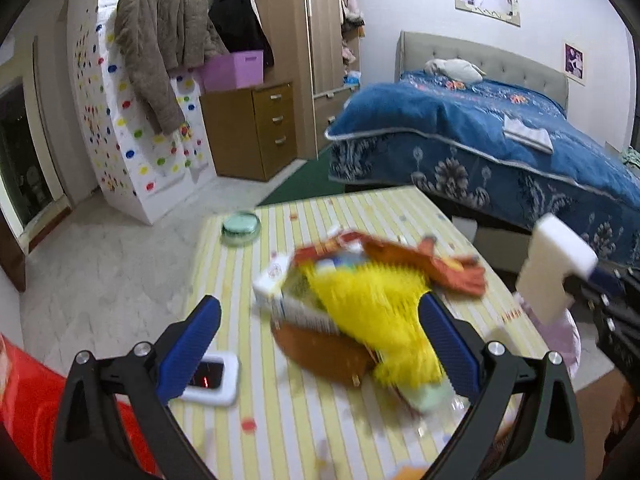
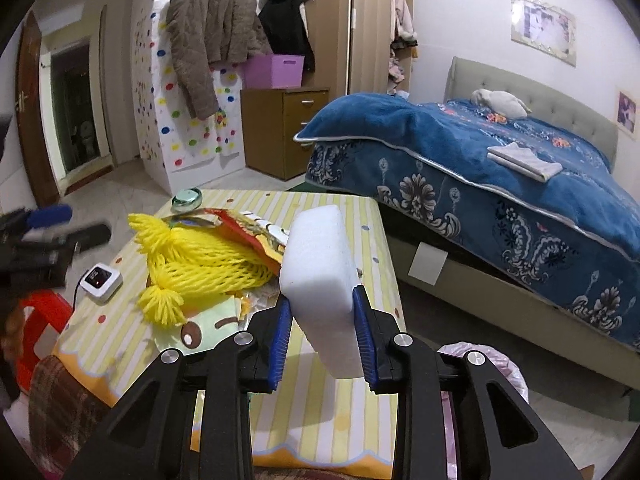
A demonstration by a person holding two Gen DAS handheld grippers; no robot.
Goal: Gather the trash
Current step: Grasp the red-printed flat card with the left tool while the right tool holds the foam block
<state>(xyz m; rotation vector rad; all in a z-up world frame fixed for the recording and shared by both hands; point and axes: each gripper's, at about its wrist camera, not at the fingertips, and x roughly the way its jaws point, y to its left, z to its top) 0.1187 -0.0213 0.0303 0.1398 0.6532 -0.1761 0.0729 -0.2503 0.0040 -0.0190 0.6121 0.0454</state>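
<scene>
Two views, left wrist first. The left gripper (image 1: 320, 336) hangs with its blue fingers (image 1: 192, 340) spread wide and nothing between them that they press on. The trash pile sits straight ahead at twelve o'clock on the striped table (image 1: 280, 432): a yellow foam net (image 1: 372, 312) lies on top of orange wrappers (image 1: 440, 264) and a white carton (image 1: 272, 280). The net's long axis runs roughly from ten o'clock to four o'clock, and its near end passes just beside the right-hand finger. This view is blurred, so actual touch cannot be judged. A small white device (image 1: 212, 378) lies at eight o'clock by the left-hand finger, and a green glass dish (image 1: 241, 227) sits far off at eleven. The table's left edge is close at nine o'clock, with a red stool (image 1: 28, 396) below it.

From the right wrist, the right gripper (image 2: 322, 320) is clamped on a white foam block (image 2: 320, 264), held upright and clear of the table. A bin lined with a pink bag (image 2: 492, 364) shows at four o'clock, just past the table's right edge, so the drop looks a short swing rightward. The pile lies at ten o'clock, nearer the left tool, which I judge better placed for the net.
</scene>
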